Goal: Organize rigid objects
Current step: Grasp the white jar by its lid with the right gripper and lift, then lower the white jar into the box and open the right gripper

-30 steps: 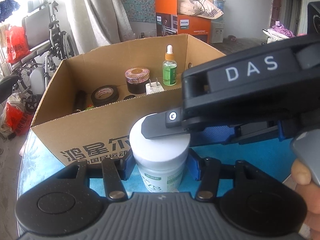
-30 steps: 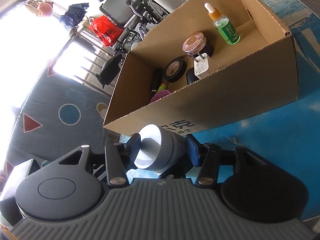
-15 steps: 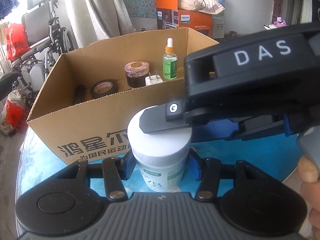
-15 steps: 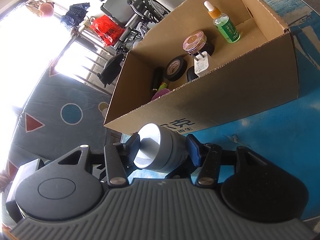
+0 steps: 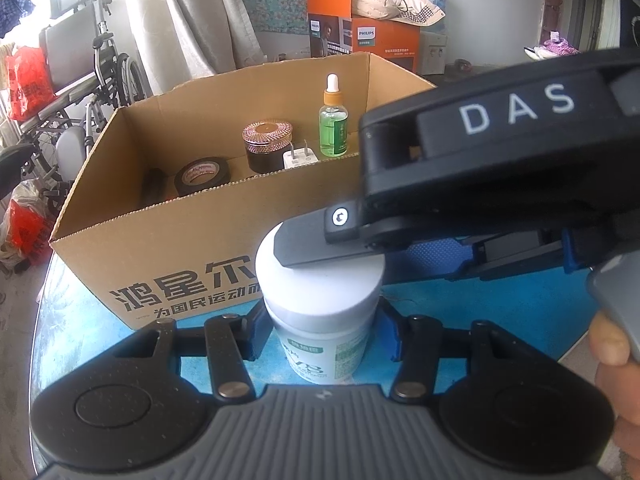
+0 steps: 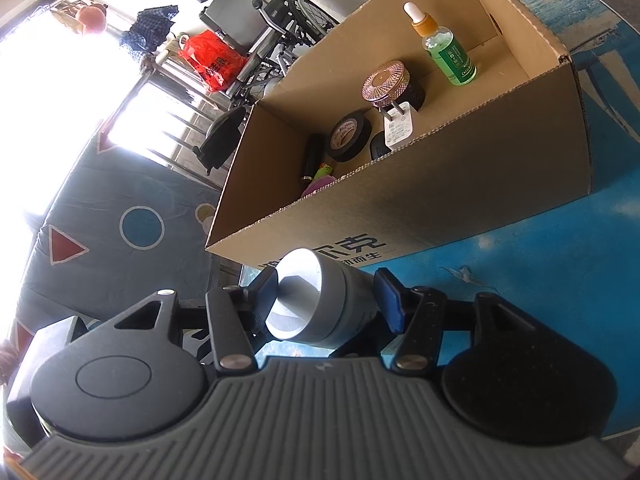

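A white jar (image 5: 320, 280) with a white lid stands upright on the blue table, just in front of the open cardboard box (image 5: 180, 256). My left gripper (image 5: 322, 330) is shut on the jar's body, one blue pad on each side. My right gripper (image 6: 326, 296) reaches in from the right, rolled over. One of its black fingers (image 5: 308, 244) lies on the lid's top, and its other pad rests against the side of the jar (image 6: 340, 304). Inside the box (image 6: 440, 184) are a green dropper bottle (image 5: 333, 128), a dark jar with a rose-gold lid (image 5: 267, 146), a white plug (image 5: 300, 158) and black tape (image 5: 202, 174).
The round blue table (image 5: 500, 312) ends close to the box's left corner; a patterned floor mat (image 6: 120, 220) lies below. A wheelchair (image 5: 100, 80) and red bags stand at the back left, an orange carton (image 5: 372, 40) behind the box. A person's thumb (image 5: 608, 344) shows at the right.
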### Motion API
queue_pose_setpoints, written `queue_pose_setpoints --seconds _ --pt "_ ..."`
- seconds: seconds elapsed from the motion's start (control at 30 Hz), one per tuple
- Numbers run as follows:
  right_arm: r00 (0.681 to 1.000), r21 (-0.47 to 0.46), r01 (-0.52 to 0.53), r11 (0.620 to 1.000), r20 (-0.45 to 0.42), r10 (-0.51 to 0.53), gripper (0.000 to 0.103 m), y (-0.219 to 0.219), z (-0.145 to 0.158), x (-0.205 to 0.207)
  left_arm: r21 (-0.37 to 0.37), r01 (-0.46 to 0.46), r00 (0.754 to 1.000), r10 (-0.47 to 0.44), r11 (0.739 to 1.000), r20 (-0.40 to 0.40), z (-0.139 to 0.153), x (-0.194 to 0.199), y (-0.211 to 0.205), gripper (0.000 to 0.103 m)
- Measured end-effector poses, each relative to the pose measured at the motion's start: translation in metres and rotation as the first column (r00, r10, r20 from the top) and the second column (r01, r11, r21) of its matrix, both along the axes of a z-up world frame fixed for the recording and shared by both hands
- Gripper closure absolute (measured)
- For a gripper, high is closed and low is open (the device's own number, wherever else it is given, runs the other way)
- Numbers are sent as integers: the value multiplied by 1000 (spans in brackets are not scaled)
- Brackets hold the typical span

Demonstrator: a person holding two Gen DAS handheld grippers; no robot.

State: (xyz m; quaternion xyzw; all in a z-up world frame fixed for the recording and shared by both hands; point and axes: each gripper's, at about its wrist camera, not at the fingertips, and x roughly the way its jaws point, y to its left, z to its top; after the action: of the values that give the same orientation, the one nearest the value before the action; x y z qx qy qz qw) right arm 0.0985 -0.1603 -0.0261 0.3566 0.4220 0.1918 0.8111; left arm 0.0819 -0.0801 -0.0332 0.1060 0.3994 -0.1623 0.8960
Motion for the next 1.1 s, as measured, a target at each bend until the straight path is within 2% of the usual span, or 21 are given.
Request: queue_pose_setpoints --seconds 0.6,1.1 --pt "1000 -1 1 1000 5 -1 48 -1 0 -1 -6 -2 1000 2 1000 3 3 0 -1 49" --pt "999 -15 -16 1000 48 17 47 5 14 -8 -24 -14 999 15 1000 41 14 -14 10 49"
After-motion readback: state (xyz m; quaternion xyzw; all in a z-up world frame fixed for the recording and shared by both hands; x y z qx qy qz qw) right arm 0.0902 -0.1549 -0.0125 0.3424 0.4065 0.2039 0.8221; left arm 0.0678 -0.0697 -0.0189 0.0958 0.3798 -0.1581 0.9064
